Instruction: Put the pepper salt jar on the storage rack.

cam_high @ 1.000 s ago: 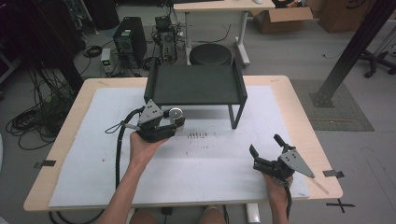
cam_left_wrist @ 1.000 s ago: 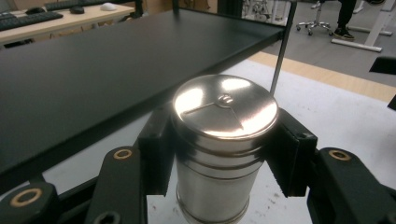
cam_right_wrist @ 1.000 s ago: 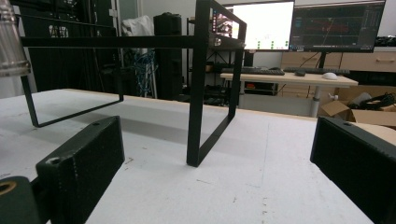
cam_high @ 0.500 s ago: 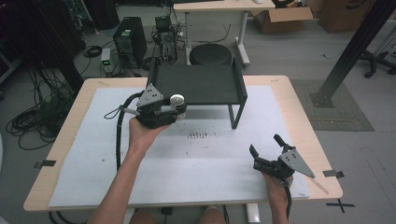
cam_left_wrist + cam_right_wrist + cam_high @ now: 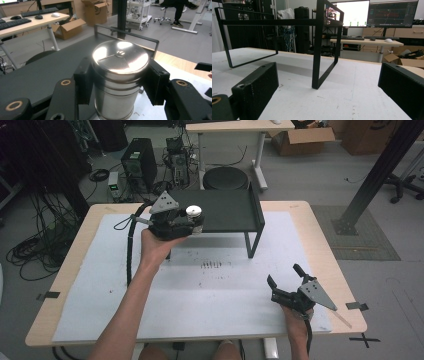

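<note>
A shiny metal canister (image 5: 117,75) with a flat lid is clamped between the black jaws of my left gripper (image 5: 192,220). In the high view the canister (image 5: 193,211) hangs at the front left edge of the black raised shelf (image 5: 225,210), level with its top. The left gripper view looks across the shelf top (image 5: 50,72) behind the canister. My right gripper (image 5: 285,281) rests low at the table's front right, open, nothing between its jaws. In the right gripper view the shelf's front leg (image 5: 318,50) stands ahead on the white mat.
A white mat (image 5: 200,290) covers the wooden table (image 5: 320,235), with small dark marks (image 5: 211,265) near its middle. A black cable (image 5: 130,245) trails from the left gripper. Beyond the table are a computer tower (image 5: 137,157), a round stool (image 5: 226,178) and a desk.
My left gripper has risen and moved away from me and to the right with the canister, from above the mat up to the shelf's front left edge. The right gripper has stayed put.
</note>
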